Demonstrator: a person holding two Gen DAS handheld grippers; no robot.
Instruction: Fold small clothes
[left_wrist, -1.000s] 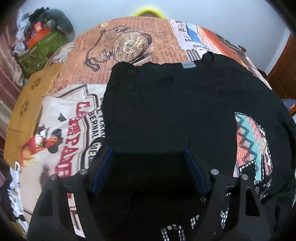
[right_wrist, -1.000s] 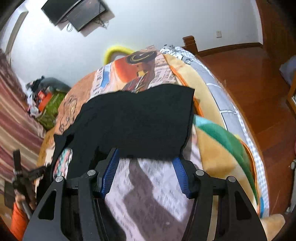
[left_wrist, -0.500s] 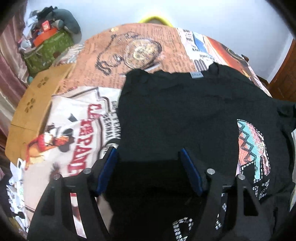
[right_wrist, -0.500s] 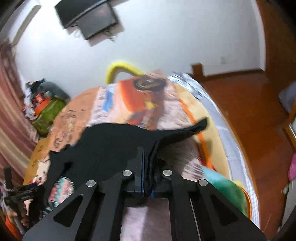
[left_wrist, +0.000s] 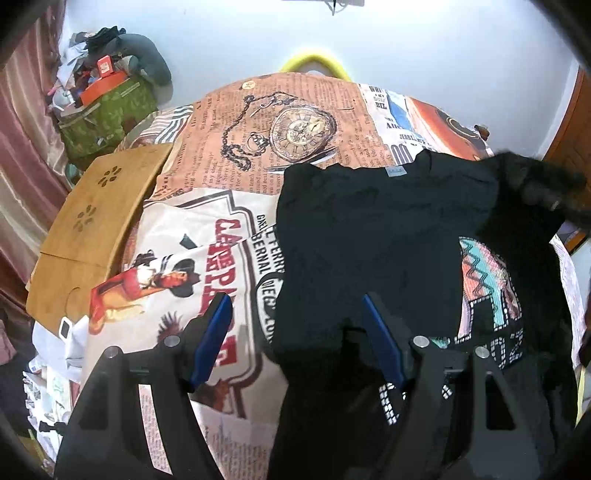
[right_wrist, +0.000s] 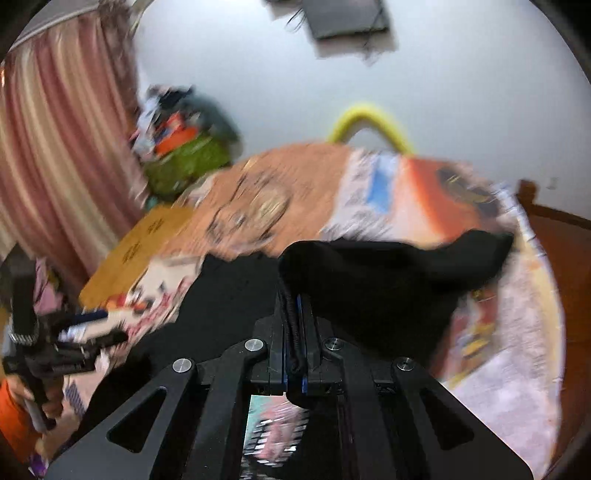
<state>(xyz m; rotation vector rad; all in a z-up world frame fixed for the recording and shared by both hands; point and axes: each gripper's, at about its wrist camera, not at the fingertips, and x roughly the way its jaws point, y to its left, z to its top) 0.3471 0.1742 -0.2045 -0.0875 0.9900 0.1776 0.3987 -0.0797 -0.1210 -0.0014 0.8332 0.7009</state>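
Right claw (right_wrist: 293, 325) clenched on black shirt (left_wrist: 369, 236) edge, view blurred, left claw (left_wrist: 295, 325) released, shirt hem cut off.

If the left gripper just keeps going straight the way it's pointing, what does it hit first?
Most likely the black shirt: the open left gripper straddles its left edge, so the right finger meets cloth and the left finger the printed bedspread. Height above the bed is unclear.

A home bedroom: printed bedspread (left_wrist: 295, 140) (newspaper motifs), pink curtains (right_wrist: 62, 147), wall-mounted TV (right_wrist: 347, 16)
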